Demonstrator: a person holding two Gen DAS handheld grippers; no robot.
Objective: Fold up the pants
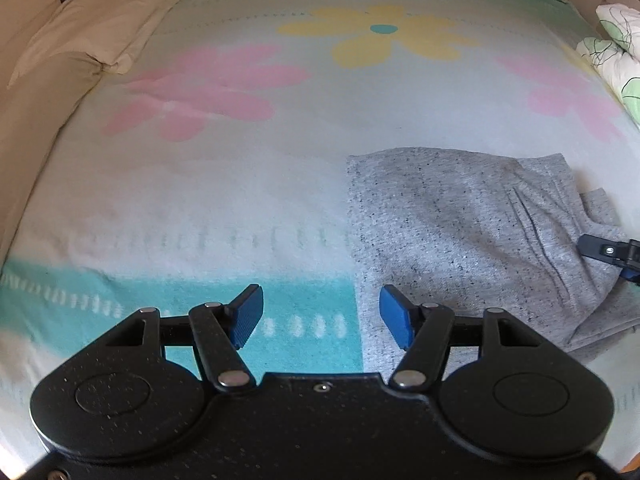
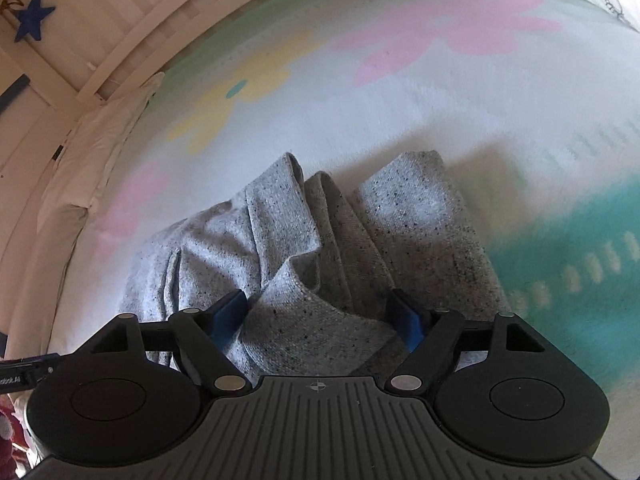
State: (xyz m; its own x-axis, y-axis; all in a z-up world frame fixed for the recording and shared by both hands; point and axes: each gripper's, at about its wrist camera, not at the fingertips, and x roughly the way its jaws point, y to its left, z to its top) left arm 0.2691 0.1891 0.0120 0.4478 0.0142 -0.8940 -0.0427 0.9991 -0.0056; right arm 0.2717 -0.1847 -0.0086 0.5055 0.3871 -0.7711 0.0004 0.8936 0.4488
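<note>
The right gripper (image 2: 320, 316) is straddling, jaws spread, a raised fold of the speckled grey knit pants (image 2: 304, 240), probably readying a pinch. The left gripper (image 1: 320, 316) is waiting, also spread and empty, over the flowered bedsheet (image 1: 240, 184) at lower centre.

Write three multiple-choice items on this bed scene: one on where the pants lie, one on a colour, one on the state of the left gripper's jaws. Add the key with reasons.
1. In the left wrist view, the grey pants lie on the blanket:
A. at the right
B. at the far left
C. on the pillow

2. The centre of the yellow flower is:
A. red
B. teal
C. black

3. The jaws of the left gripper are:
A. shut on the pants
B. shut on nothing
C. open, holding nothing

Key: 1 A, the grey cloth fills the right side; 2 B, a teal spot sits among yellow petals; 3 C, the blue pads stand apart with only bedding between.
</note>
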